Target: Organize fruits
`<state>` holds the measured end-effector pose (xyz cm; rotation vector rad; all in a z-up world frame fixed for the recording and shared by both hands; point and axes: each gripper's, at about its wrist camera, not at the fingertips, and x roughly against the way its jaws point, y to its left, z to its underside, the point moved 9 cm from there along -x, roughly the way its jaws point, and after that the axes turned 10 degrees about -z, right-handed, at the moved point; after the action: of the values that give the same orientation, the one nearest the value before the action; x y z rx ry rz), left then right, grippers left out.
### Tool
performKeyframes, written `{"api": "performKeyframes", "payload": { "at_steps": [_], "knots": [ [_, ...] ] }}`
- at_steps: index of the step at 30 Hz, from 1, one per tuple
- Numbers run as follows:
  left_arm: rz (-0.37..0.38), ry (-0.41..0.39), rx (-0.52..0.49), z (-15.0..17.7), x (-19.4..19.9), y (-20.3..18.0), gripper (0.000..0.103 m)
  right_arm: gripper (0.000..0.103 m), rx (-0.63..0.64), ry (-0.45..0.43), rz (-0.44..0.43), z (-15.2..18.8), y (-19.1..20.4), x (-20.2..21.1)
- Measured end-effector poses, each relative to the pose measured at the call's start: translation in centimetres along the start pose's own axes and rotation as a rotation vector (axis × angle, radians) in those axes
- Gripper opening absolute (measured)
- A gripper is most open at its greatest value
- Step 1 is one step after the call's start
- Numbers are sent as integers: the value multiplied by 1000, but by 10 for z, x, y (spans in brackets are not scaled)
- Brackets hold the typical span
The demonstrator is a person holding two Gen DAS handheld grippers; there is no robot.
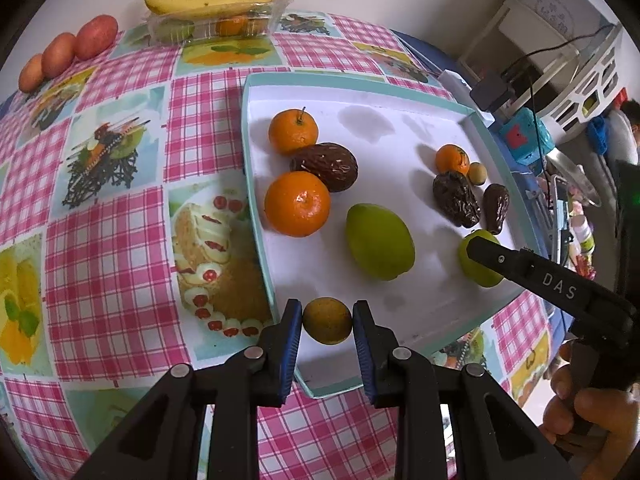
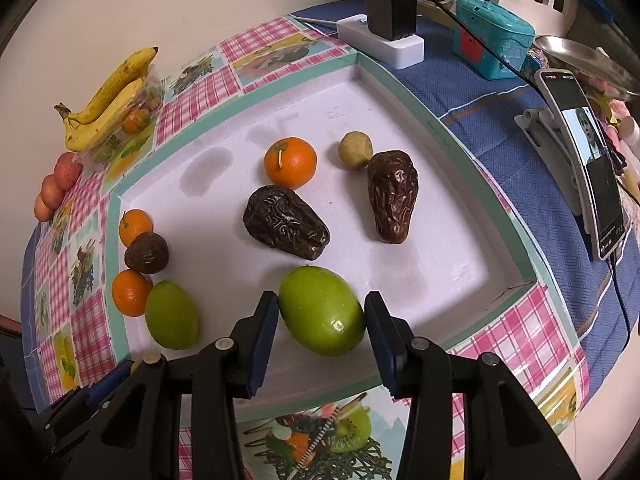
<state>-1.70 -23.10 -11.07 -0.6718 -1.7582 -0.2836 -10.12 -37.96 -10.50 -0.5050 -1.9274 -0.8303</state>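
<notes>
The right hand-held gripper [image 2: 321, 322] brackets a green fruit [image 2: 321, 311] in the tray [image 2: 404, 76].
</notes>
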Motion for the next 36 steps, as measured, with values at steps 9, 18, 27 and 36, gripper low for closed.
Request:
{"api": "performKeyframes", "payload": {
  "at_steps": [9, 18, 27, 36],
  "knots": [
    [-3, -49, 12, -8, 23, 8, 43, 47, 18, -18, -8, -5, 6, 5],
    [-99, -110, 101, -19, 36, 42, 80, 47, 63, -49, -17, -9, 21, 15],
    [-328, -164, 165, -22, 40, 97, 103, 63, 90, -32, -19, -5, 28, 10],
    [-369, -149, 215, -21, 36, 120, 103, 78, 146, -34, -23, -5, 41, 9]
  ]
}}
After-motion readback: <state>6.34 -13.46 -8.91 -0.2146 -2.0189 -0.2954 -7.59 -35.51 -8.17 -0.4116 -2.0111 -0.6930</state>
